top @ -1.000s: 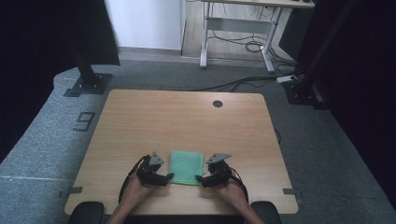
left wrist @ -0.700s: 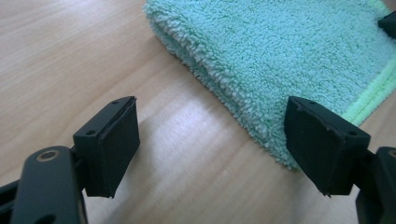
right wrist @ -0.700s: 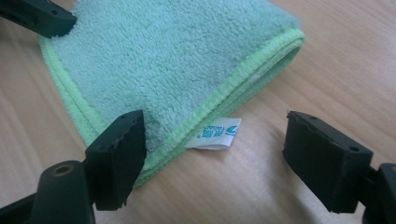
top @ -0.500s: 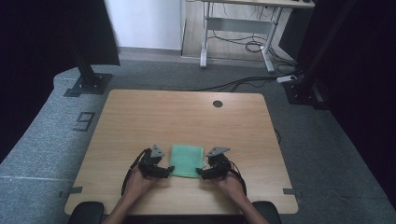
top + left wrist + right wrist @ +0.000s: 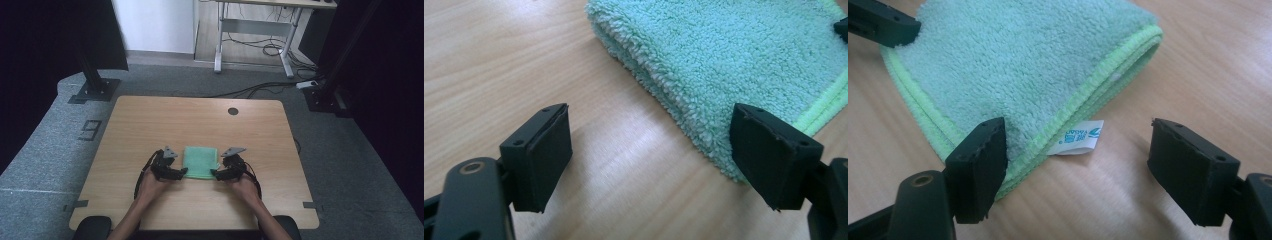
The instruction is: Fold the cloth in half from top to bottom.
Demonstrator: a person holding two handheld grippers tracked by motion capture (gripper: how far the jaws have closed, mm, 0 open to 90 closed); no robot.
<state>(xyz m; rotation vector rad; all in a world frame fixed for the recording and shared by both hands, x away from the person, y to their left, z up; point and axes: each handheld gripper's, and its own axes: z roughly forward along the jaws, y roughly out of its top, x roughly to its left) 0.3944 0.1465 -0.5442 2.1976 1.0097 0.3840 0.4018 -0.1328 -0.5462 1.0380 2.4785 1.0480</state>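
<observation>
Flat between both wide, empty claws, left claw (image 5: 180,173) and right claw (image 5: 216,174), folded green towel (image 5: 201,161) on table (image 5: 150,120).

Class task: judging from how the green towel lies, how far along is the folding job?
Done: the green towel lies folded in layers on the table, its label sticking out. In hand: nothing; the left gripper and right gripper flank it, open. Left: perhaps another fold, though that is uncertain.

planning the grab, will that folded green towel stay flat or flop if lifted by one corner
The towel looks like soft, thick pile, so it would probably droop. Its stacked layers, seen at the hemmed edge, may unfold. It likely drags on the wooden table rather than slides.
</observation>
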